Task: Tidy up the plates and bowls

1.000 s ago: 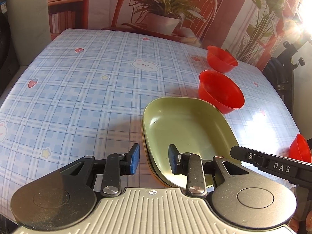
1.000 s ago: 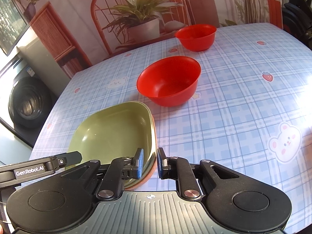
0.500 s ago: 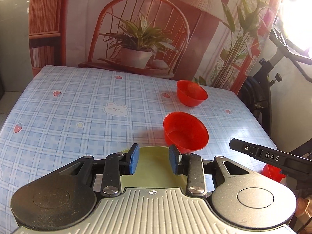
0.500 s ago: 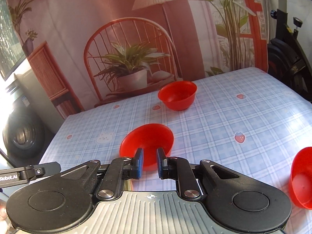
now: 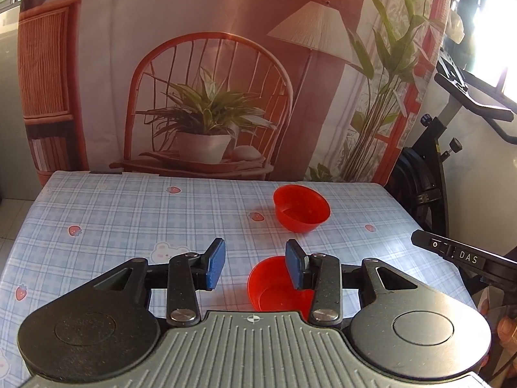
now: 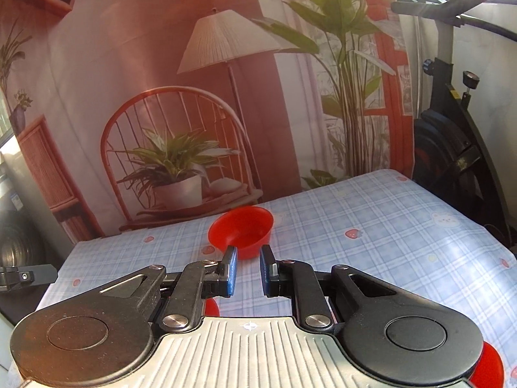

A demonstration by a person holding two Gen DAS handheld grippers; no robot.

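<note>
Both empty: left hand-held gripper [image 5: 255, 266] spread wide, right hand-held gripper [image 6: 248, 271] narrowly parted. Near red bowl [image 5: 274, 291], mid-tabletop [image 5: 129, 220], is best pinched by its rim, then nested into far bowl [image 5: 302, 208].

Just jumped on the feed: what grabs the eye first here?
The red bowls against the pale blue checked tablecloth: a far bowl near the back edge, and a near bowl just below the open left hand-held gripper. Behind hangs a backdrop printed with a chair and plant.
</note>
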